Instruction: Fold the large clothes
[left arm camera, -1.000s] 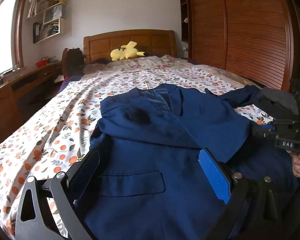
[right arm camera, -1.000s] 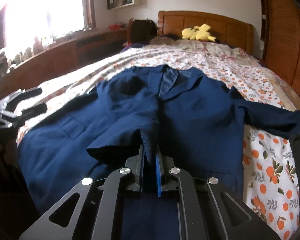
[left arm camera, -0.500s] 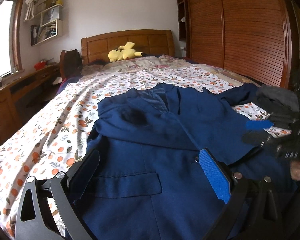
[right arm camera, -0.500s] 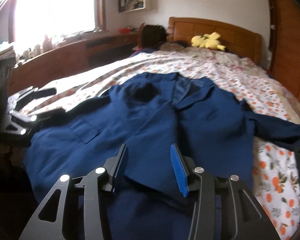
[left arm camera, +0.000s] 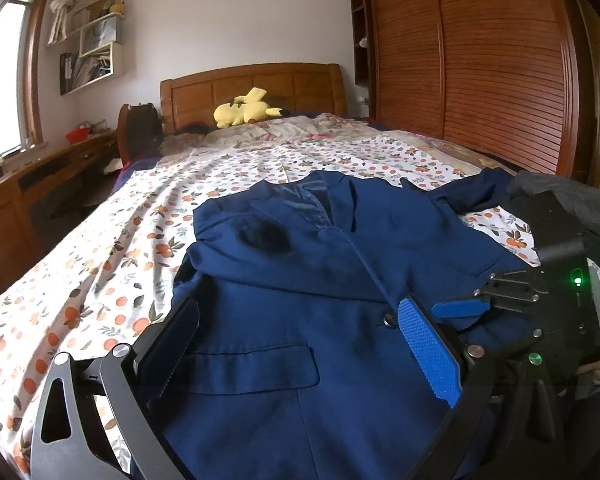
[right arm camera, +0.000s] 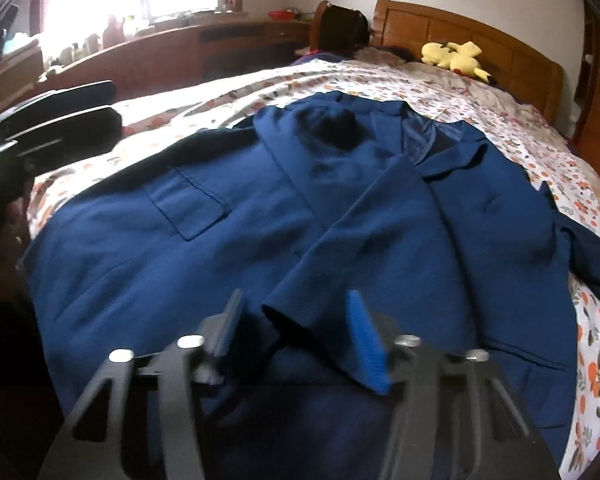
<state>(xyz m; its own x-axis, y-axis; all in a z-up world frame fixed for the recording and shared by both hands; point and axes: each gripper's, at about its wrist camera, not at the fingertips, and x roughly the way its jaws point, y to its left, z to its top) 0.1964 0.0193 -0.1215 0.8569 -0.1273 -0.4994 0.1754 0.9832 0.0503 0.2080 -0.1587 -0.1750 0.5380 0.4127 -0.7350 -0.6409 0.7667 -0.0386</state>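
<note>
A navy suit jacket (left arm camera: 284,344) lies face up on the bed's floral sheet (left arm camera: 100,264), collar toward the headboard. One sleeve (right arm camera: 380,220) is folded across its front, and its cuff (right arm camera: 296,312) ends between the fingers of my right gripper (right arm camera: 296,320). Those jaws are closing, but the pads stand clear of the cloth. My left gripper (left arm camera: 298,308) hangs wide open over the lower front by the pocket flap (left arm camera: 252,368), holding nothing. The other sleeve (right arm camera: 588,248) trails off to the right.
A yellow plush toy (left arm camera: 244,110) rests by the wooden headboard (left arm camera: 260,84). Slatted wardrobe doors (left arm camera: 480,60) run along the bed's right side and a wooden desk (left arm camera: 28,184) stands under the window. A dark grey garment (left arm camera: 560,192) lies at the bed's right edge.
The right gripper let go of the sleeve cuff, opened, and swung lower and to the right. The sleeve now lies on the jacket front. The left gripper stayed put.
</note>
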